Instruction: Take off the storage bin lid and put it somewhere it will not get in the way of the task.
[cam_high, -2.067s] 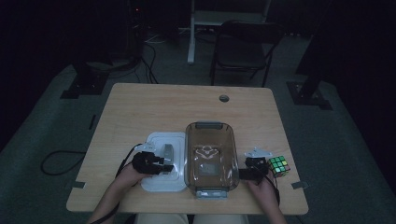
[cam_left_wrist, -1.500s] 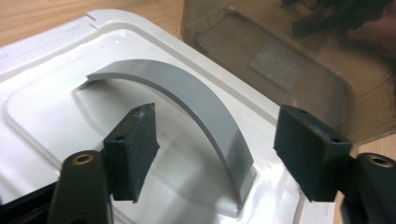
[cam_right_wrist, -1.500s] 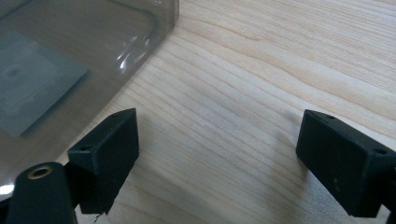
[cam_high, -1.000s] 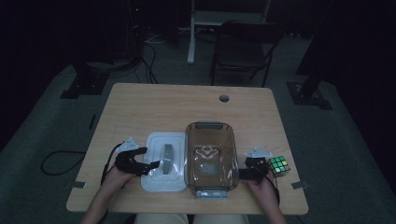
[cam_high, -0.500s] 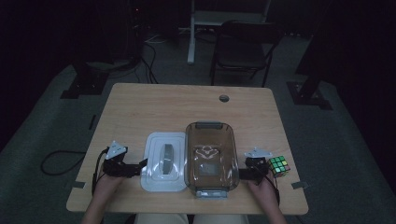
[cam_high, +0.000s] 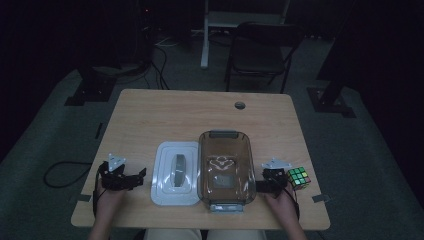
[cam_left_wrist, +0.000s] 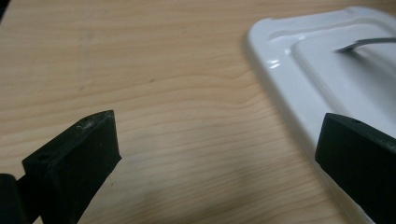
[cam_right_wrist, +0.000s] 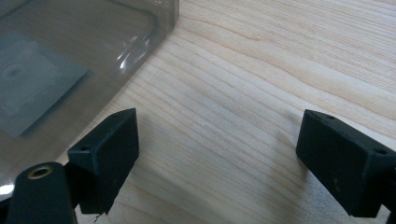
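while jaws gape on both, left gripper (cam_high: 134, 179) off the white lid (cam_high: 176, 172), gripping nothing; right gripper (cam_high: 261, 186) parked empty by the clear box (cam_high: 226, 169), cube (cam_high: 298, 178) alongside.

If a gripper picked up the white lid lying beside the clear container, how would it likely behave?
The white lid looks like thin moulded plastic, so probably light and fairly stiff. Its glossy surface may be slippery between the pads. It lies flat on the table, so it should slide rather than tip or roll.
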